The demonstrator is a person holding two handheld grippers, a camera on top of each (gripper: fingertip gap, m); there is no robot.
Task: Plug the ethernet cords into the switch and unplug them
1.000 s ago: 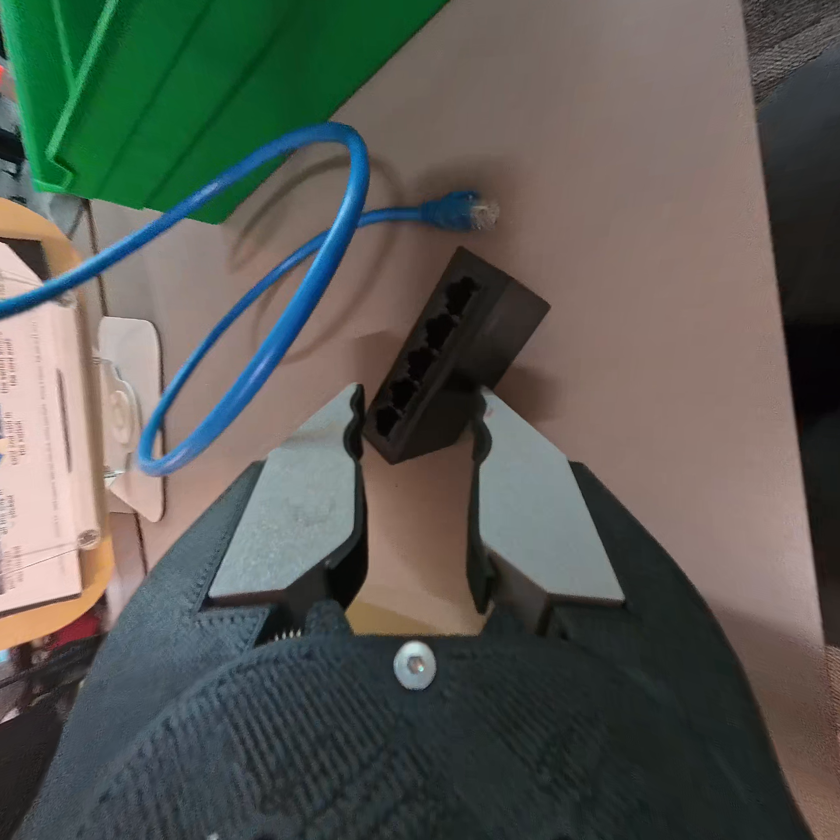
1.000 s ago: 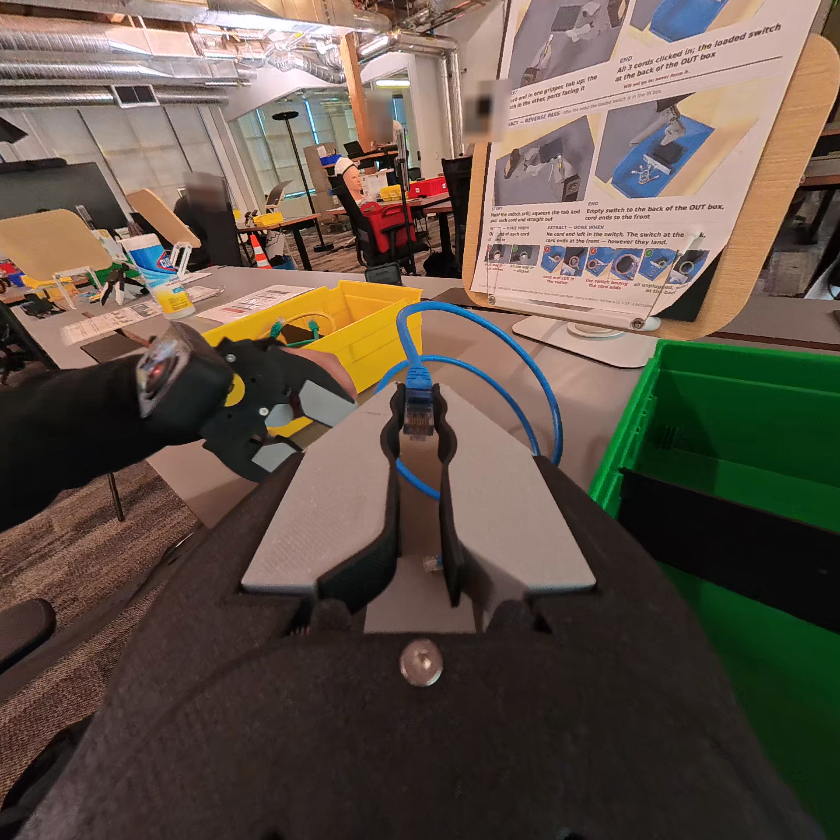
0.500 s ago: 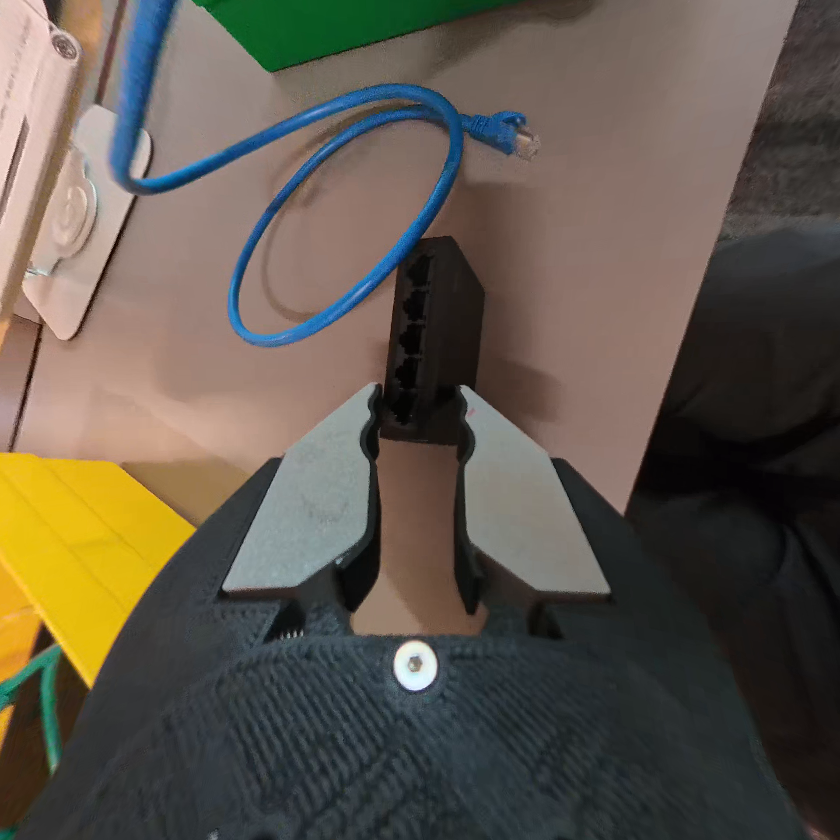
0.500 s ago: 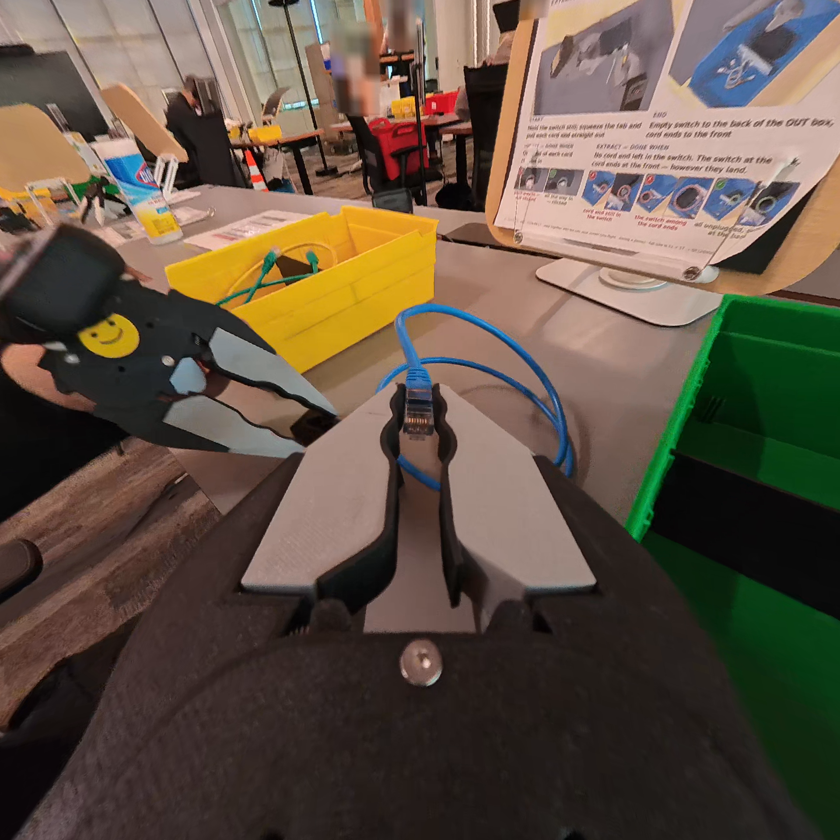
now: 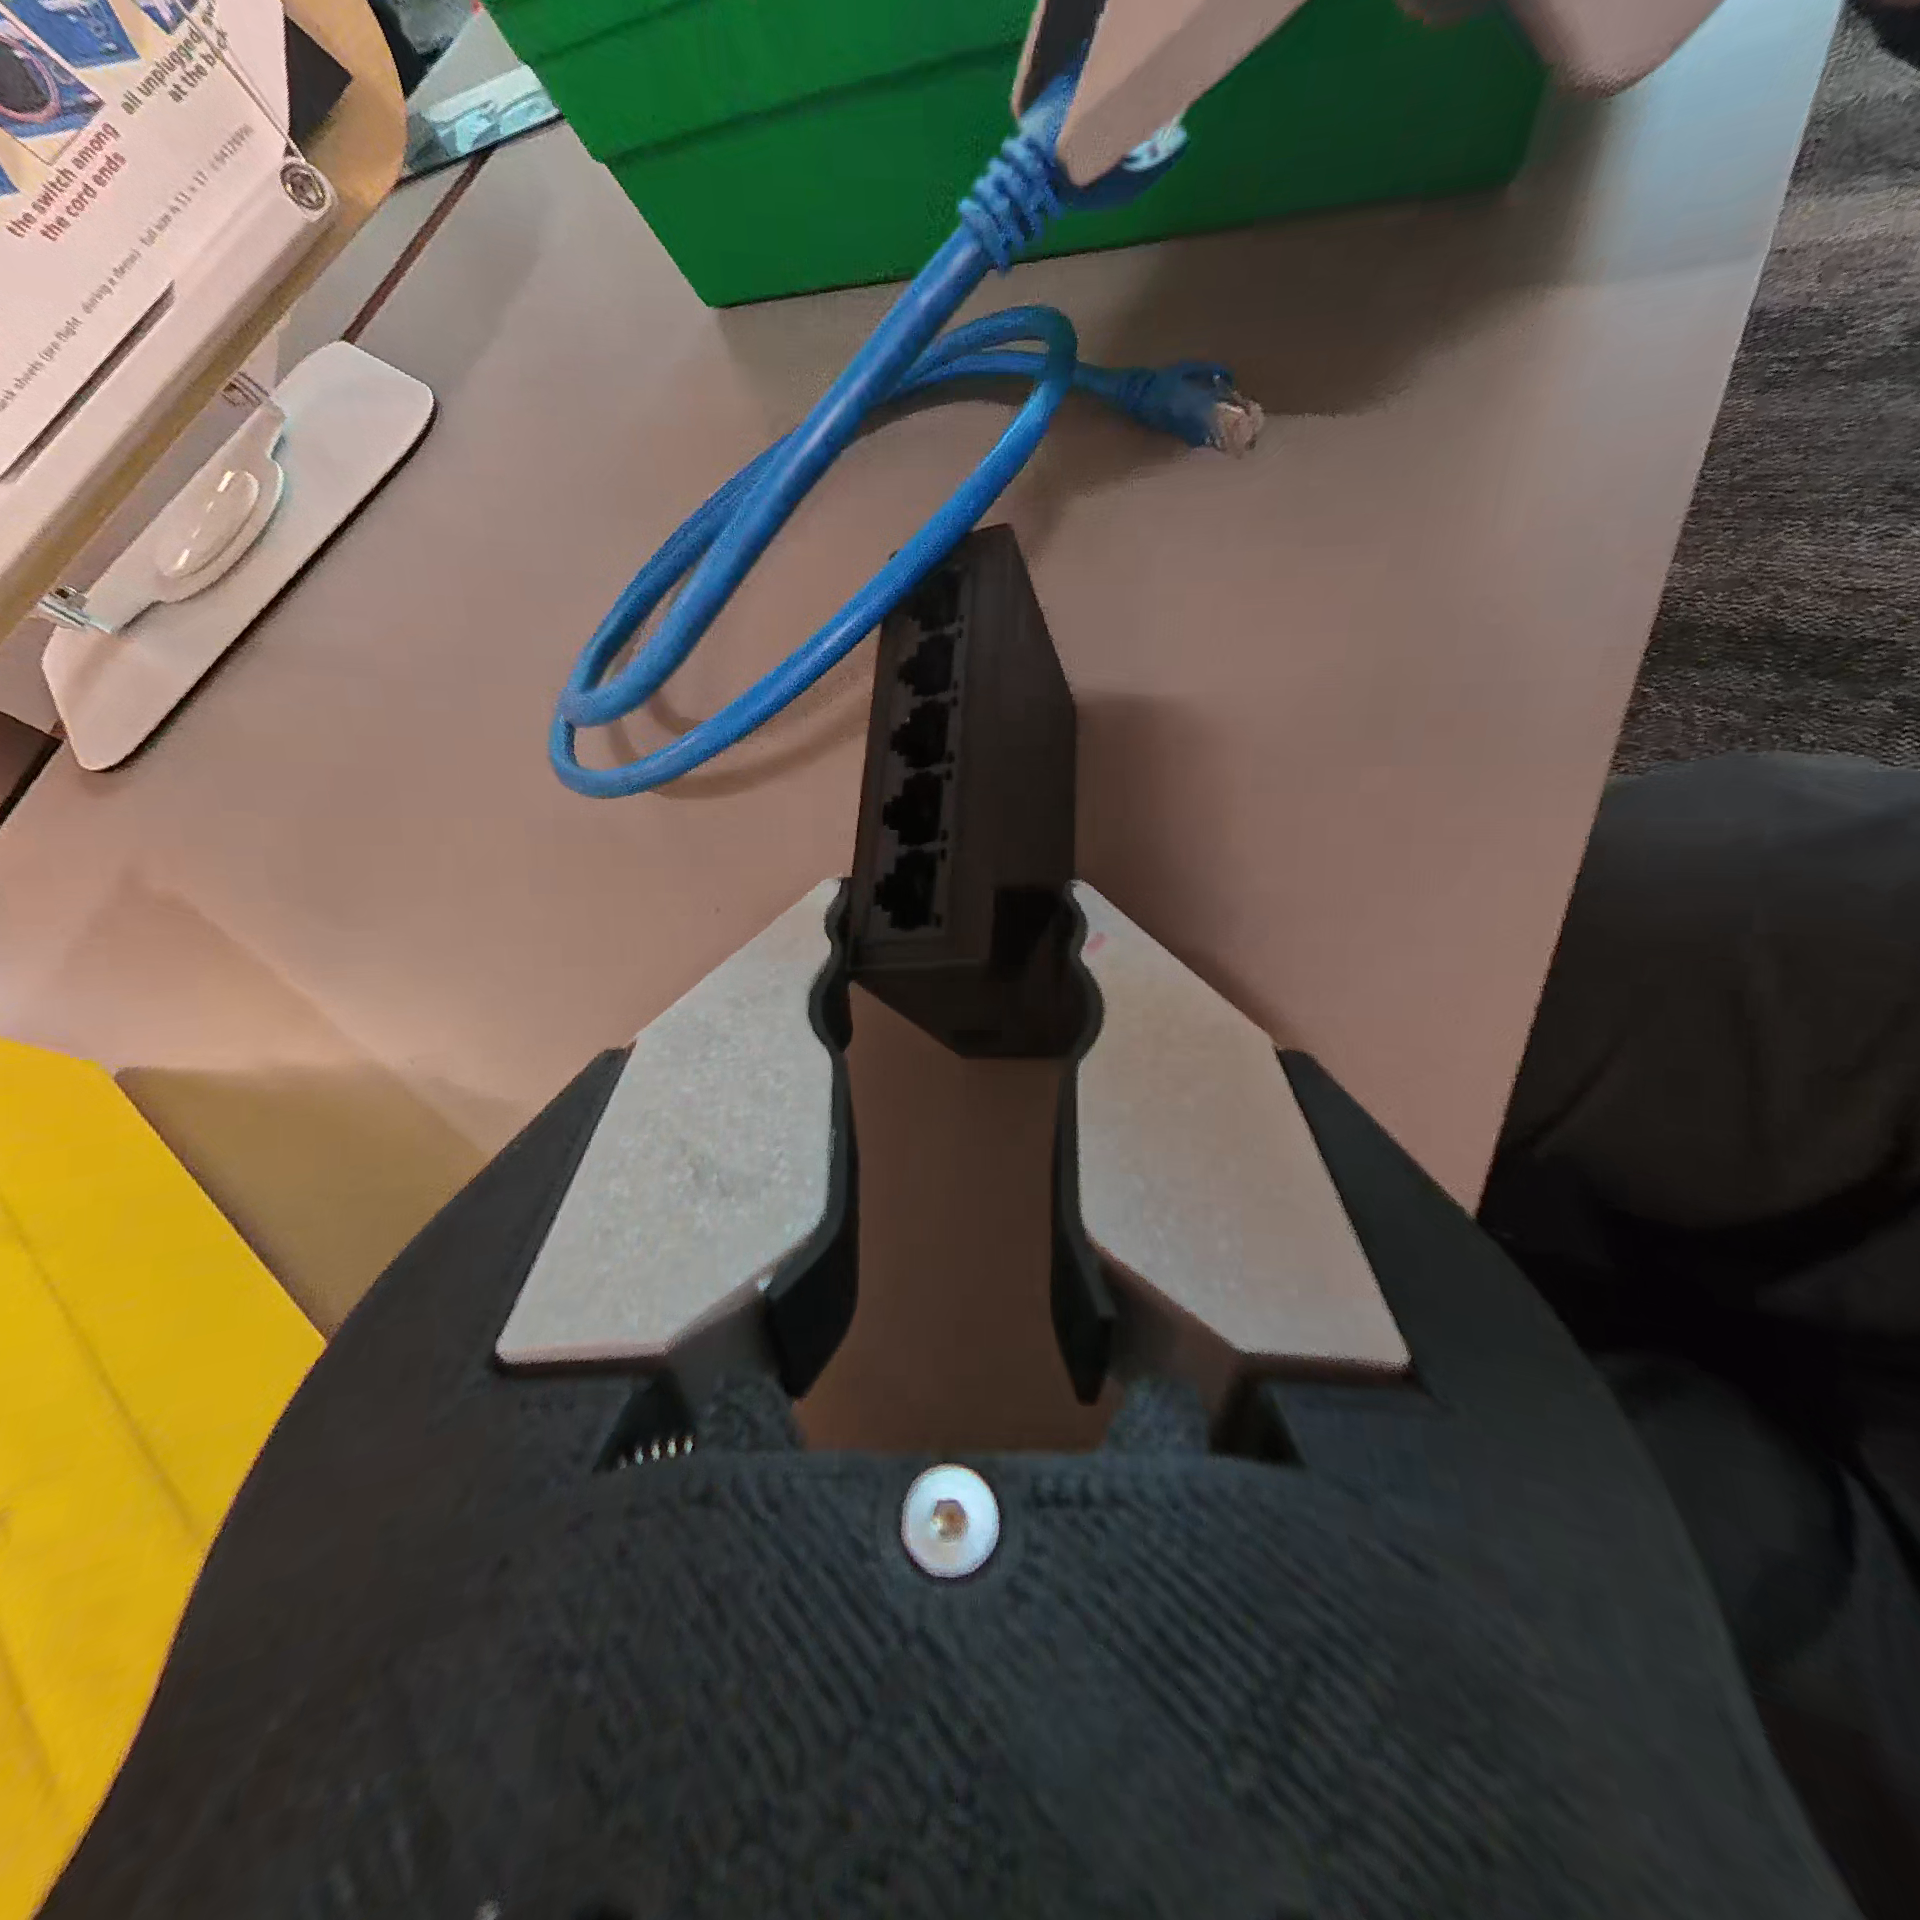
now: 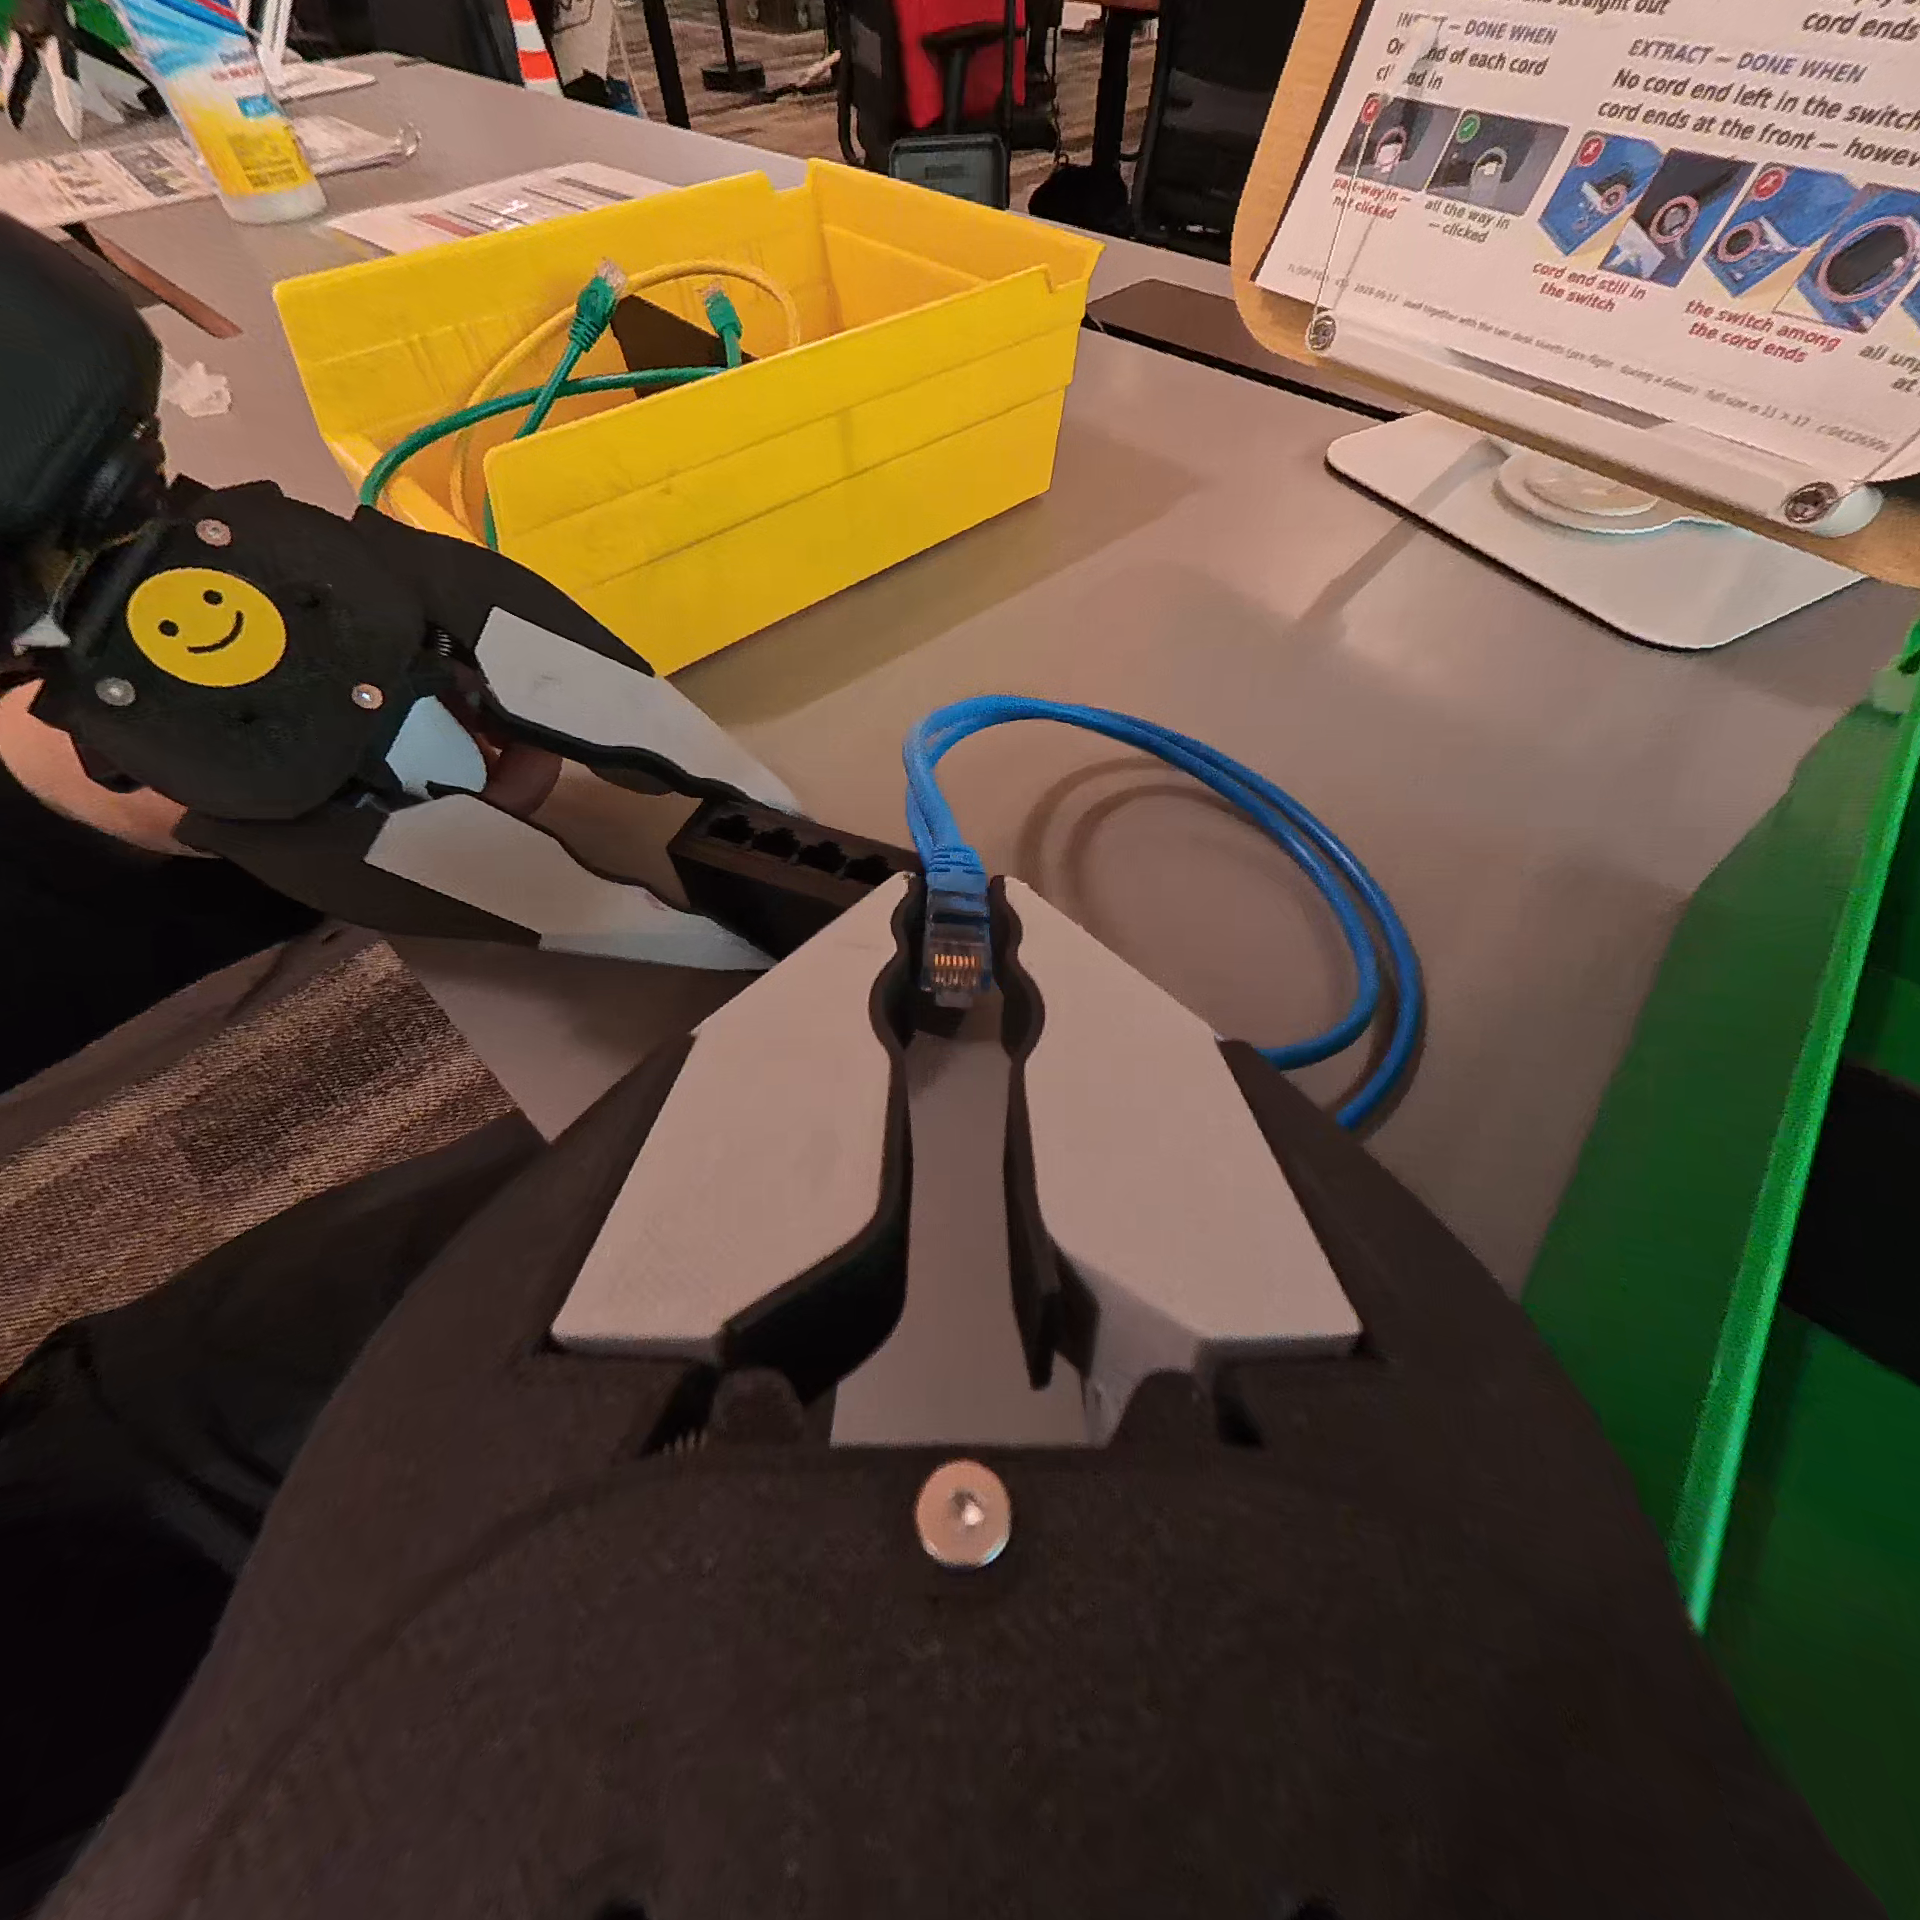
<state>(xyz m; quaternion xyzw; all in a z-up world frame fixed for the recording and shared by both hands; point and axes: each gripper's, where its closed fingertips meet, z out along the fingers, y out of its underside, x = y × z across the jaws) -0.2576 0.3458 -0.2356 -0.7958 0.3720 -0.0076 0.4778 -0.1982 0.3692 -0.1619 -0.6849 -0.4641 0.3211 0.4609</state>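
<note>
My left gripper (image 5: 956, 951) is shut on the near end of the black switch (image 5: 971, 769), which stands on edge with its row of empty ports facing left. The switch also shows in the right wrist view (image 6: 790, 847), held by the left gripper (image 6: 743, 883). My right gripper (image 6: 954, 951) is shut on one plug (image 6: 951, 935) of the blue ethernet cord (image 6: 1247, 790), just right of the switch's ports. In the left wrist view the right gripper's fingers (image 5: 1117, 114) hold that plug above the table; the cord (image 5: 790, 561) loops down, and its free plug (image 5: 1210, 410) lies on the table.
A yellow bin (image 6: 727, 416) with green and yellow cords stands at the back left. A green bin (image 6: 1808, 1143) stands at the right, also seen in the left wrist view (image 5: 1039, 135). An instruction board on a white stand (image 6: 1590, 540) is behind. The table edge (image 5: 1600, 831) is near. My hands' fingertips stand some 10 cm from each other.
The left gripper has lifted and turned the switch so its ports face left. The right gripper has come down and closer with the blue plug, now just beside the switch.
</note>
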